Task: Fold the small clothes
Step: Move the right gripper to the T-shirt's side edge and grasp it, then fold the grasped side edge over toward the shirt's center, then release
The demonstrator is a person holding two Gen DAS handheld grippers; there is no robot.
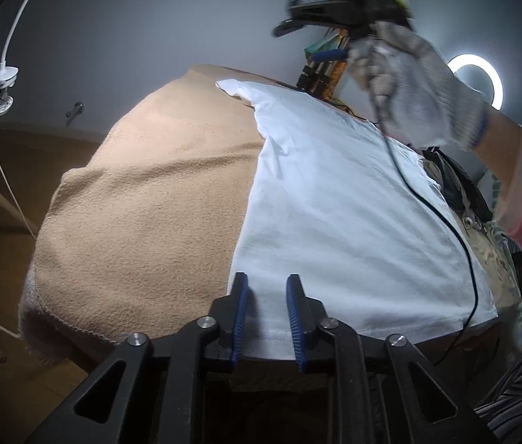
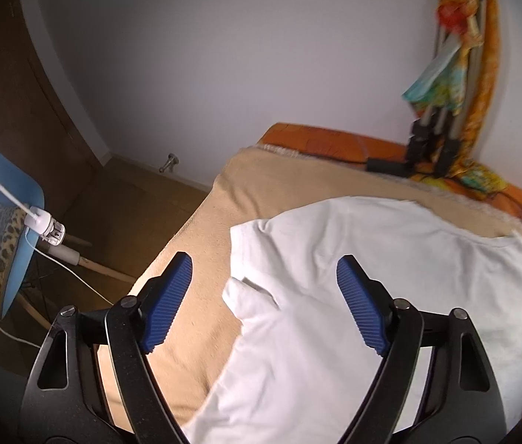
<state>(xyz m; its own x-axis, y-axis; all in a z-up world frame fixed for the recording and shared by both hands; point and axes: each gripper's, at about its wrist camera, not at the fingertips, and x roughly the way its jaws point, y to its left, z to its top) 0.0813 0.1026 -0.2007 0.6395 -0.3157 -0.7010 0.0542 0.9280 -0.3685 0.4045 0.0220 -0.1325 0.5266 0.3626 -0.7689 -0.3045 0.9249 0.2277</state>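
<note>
A white T-shirt (image 1: 334, 192) lies spread flat on a tan blanket (image 1: 142, 199) that covers the bed. The cloth is plain and mostly smooth, with soft creases running along its length. In the left wrist view it fills the right half of the blanket, its hem at about six o'clock and one short sleeve poking out near twelve. From the right wrist view the same shirt (image 2: 353, 296) shows its neckline at about two o'clock and a sleeve folded into a small lump near the centre, at the shirt's left edge.

The left gripper (image 1: 267, 318) sits at the hem corner with its blue pads drawn near together, a strip of the white hem between them; whether they are truly pinching it I cannot tell. The right gripper (image 2: 264, 303) hangs above the sleeve with its jaws spread wide, nothing clasped. In the left view a gloved hand (image 1: 420, 85) holds that gripper at about one o'clock, a thin black cable (image 1: 445, 218) trailing across the shirt.
</note>
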